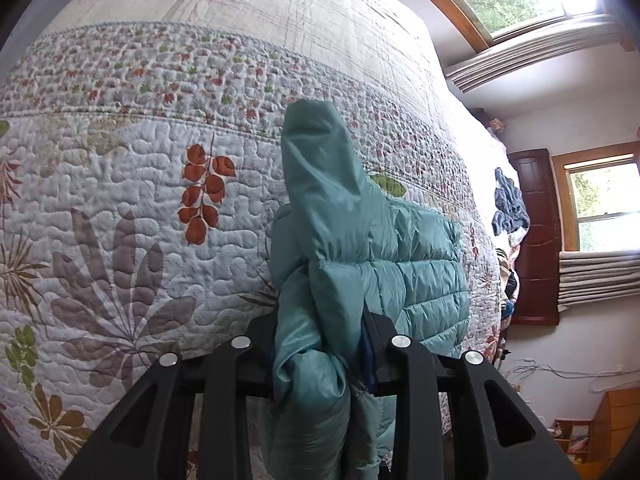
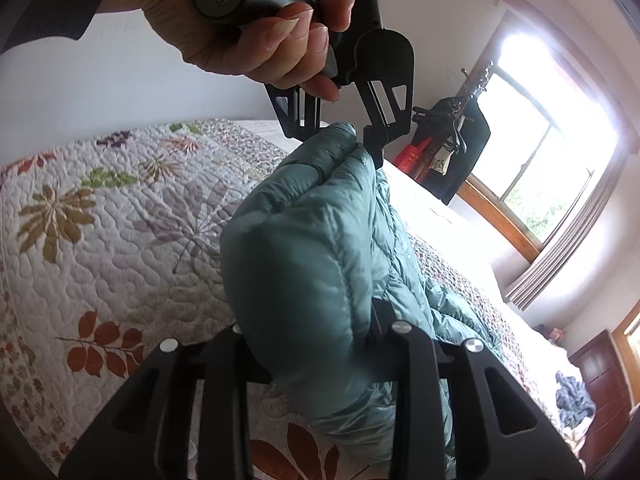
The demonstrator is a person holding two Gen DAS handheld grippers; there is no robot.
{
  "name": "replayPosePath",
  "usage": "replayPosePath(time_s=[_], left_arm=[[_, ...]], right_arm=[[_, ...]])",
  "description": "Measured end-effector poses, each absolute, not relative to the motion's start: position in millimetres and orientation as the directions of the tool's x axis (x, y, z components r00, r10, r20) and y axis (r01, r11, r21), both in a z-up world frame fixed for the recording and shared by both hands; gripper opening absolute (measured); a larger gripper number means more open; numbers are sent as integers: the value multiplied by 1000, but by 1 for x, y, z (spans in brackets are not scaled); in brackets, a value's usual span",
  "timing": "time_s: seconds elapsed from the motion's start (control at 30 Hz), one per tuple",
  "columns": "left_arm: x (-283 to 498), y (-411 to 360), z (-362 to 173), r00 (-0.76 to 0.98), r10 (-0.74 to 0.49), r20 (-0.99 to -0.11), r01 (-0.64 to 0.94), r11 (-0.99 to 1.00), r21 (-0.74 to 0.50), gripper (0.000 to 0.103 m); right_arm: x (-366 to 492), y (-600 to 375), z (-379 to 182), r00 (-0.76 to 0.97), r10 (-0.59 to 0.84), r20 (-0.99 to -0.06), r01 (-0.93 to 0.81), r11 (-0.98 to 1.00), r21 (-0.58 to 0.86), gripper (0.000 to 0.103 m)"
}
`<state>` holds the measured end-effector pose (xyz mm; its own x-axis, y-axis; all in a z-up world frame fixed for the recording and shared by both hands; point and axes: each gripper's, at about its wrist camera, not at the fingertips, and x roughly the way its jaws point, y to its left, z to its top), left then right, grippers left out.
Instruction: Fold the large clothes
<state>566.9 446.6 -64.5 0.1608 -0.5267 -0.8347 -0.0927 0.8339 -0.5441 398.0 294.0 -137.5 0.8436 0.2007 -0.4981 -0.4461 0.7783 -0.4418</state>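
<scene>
A teal quilted puffer jacket (image 1: 400,272) hangs lifted above a bed with a leaf-patterned quilt (image 1: 140,184). My left gripper (image 1: 320,344) is shut on a bunched fold of it; a sleeve or hood stands up beyond the fingers. In the right wrist view my right gripper (image 2: 320,336) is shut on another thick fold of the jacket (image 2: 304,248). The left gripper (image 2: 340,136) shows there too, held by a hand (image 2: 256,28), pinching the jacket's far upper edge. The rest of the jacket trails down to the quilt (image 2: 100,248) at right.
A crumpled blue garment (image 1: 510,204) lies at the far edge of the bed. Beyond it stand a dark wooden door (image 1: 536,236), windows with blinds (image 1: 600,208) and a coat rack with dark clothes (image 2: 456,148). Cables and a low shelf sit on the floor (image 1: 576,432).
</scene>
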Motion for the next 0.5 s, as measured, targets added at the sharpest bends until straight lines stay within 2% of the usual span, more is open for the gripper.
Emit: replayPosePath(time_s=[0.5], left_arm=[[566,391,-15,177,-391,-903,-54,912,-406,31]], right_arm=[[401,255,-110,855,251,-454,-399,877,-267,29]])
